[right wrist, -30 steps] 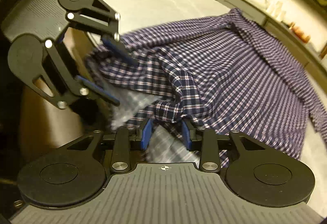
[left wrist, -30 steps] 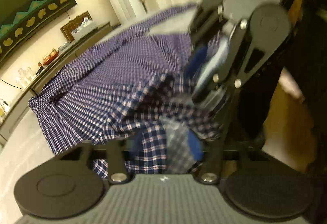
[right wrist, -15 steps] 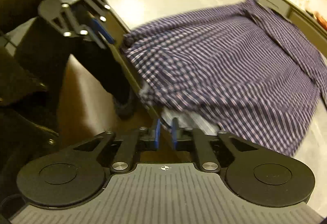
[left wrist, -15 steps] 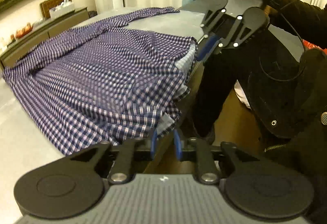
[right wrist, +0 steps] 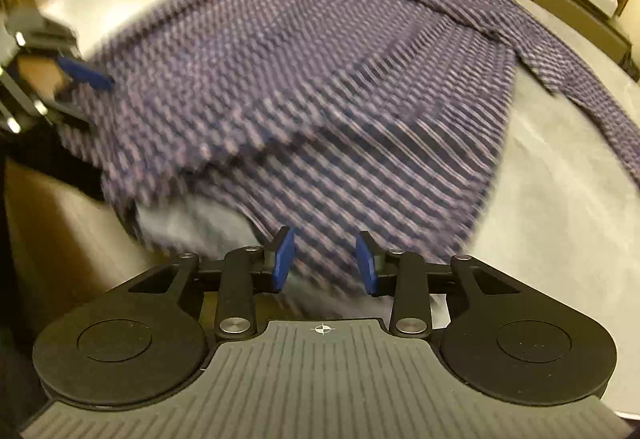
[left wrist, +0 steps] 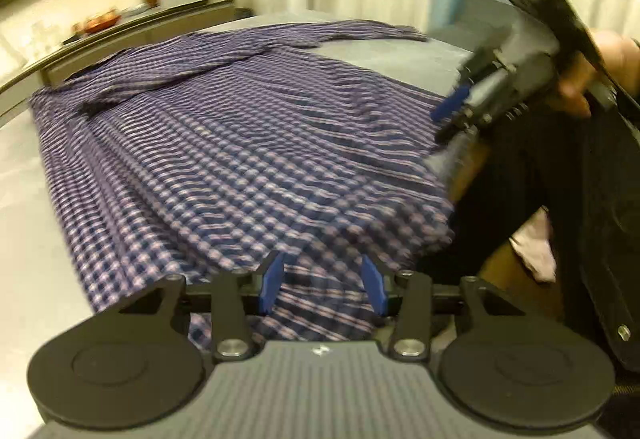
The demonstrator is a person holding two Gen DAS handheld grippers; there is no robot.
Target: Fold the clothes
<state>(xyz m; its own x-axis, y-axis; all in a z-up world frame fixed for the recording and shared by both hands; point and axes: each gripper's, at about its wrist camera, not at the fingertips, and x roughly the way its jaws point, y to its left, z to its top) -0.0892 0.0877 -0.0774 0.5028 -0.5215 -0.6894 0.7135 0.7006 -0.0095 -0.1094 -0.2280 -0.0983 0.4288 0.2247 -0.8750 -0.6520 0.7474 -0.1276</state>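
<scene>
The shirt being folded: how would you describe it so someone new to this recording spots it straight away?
A large pale table fills the room, with a sideboard along the wall behind it. Spread across the table, its near hem hanging at the edge, lies the shirt. It is the only cloth there: dark blue with a fine white check and long sleeves.

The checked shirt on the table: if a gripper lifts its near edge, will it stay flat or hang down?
The shirt is probably floppy: it lies in soft wrinkles, and its near edge droops over the table edge. It seems light and thin, so lifted cloth would likely sag and fold.
</scene>
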